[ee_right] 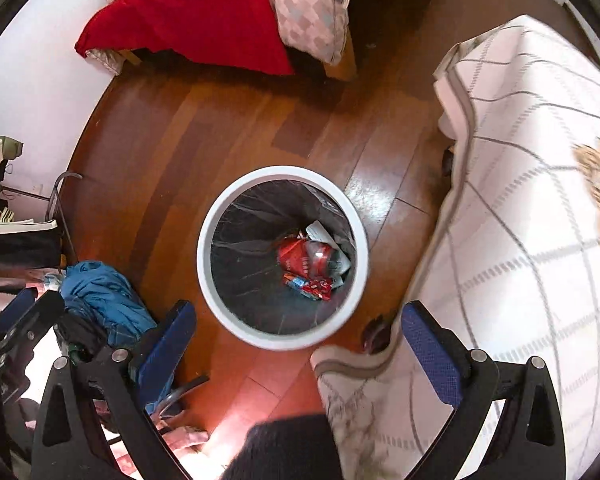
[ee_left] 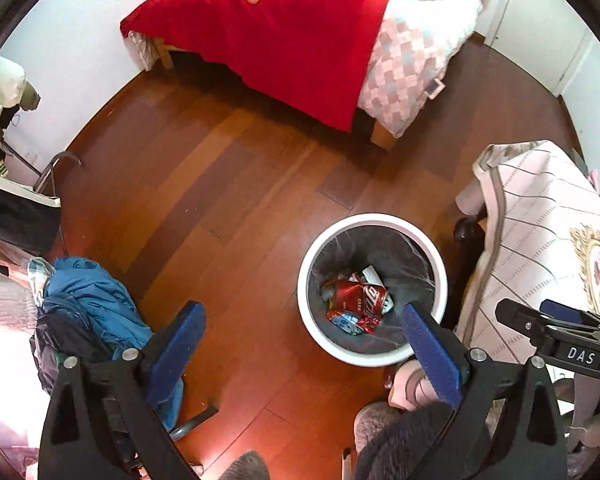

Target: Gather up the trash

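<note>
Both wrist views look steeply down from above the wooden floor [ee_left: 236,184]. The right view sits nearer over the white bin [ee_right: 283,336]; both share it and the far bed [ee_left: 276,40].

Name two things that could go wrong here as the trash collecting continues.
1. The bin stands right beside the draped blanket; reaching in could snag the cloth.
2. Both the left gripper and the right gripper are open and empty above the floor; blue clothes nearby might be mistaken for trash.
</note>
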{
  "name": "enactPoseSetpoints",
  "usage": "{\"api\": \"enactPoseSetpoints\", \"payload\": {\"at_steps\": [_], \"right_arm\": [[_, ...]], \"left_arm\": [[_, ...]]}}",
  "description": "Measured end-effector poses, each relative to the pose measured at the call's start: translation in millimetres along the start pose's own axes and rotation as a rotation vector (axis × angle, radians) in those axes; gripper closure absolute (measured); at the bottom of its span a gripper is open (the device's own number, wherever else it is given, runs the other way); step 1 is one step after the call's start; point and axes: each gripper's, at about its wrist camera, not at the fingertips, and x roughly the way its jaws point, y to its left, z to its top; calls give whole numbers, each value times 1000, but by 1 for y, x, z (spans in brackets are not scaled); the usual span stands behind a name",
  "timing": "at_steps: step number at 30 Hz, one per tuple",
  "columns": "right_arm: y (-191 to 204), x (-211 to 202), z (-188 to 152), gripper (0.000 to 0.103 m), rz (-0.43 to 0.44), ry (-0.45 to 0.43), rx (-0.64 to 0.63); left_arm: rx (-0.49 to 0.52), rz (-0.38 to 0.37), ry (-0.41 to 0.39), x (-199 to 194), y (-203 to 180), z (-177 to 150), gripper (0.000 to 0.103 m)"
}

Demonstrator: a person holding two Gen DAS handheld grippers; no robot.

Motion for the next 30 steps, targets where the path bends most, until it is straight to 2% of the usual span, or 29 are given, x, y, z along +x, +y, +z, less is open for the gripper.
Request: {"api": "enactPoseSetpoints", "payload": {"at_steps": [10, 16, 23, 30], "right_arm": [[8, -101, -51, 0, 69, -100, -38], [21, -162, -79, 0, 133, -150, -62], [33, -223, -104, 0, 189, -199, -110], [45, -266, -120, 0, 246, -223, -140]], "left_arm": [[18, -85, -81, -75, -1, -21, 3], [13, -164, -110, -121, -1, -31, 3], [31, -234, -150, -173, -3, -41, 3], [33, -290, -171, -208, -1, -49, 3]]}}
